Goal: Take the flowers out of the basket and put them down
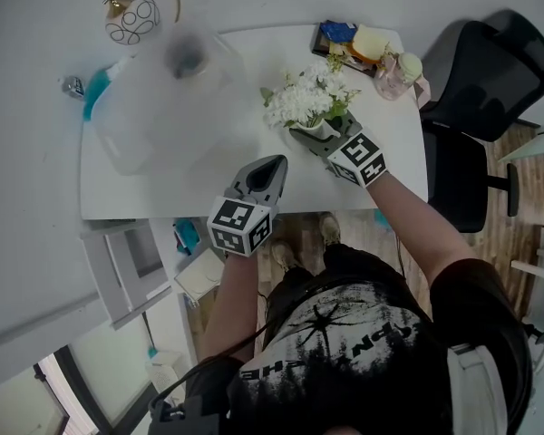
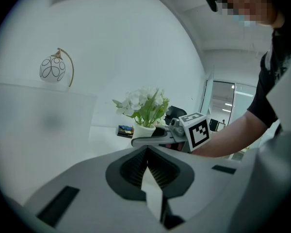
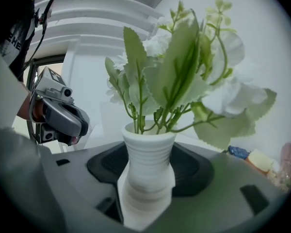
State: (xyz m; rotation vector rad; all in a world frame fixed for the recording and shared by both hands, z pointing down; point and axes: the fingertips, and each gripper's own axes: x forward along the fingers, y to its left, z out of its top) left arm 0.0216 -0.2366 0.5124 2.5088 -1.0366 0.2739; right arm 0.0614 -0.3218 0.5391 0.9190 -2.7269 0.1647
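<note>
A bunch of white flowers (image 1: 306, 98) with green leaves stands in a small ribbed white vase (image 1: 314, 130) above the right half of the white table (image 1: 163, 198). My right gripper (image 1: 314, 138) is shut on the vase (image 3: 148, 164), and the flowers (image 3: 184, 76) rise upright above its jaws. A cloudy see-through basket (image 1: 163, 98) sits on the table's left half, apart from the flowers. My left gripper (image 1: 274, 165) is shut and holds nothing, at the table's front edge just left of the vase (image 2: 144, 129). Whether the vase touches the table is hidden.
A round white ornament on a gold arc (image 1: 131, 16) stands at the back left. Blue and yellow items (image 1: 358, 42) and a pink bottle (image 1: 394, 75) crowd the back right corner. A black office chair (image 1: 480, 80) stands to the right of the table.
</note>
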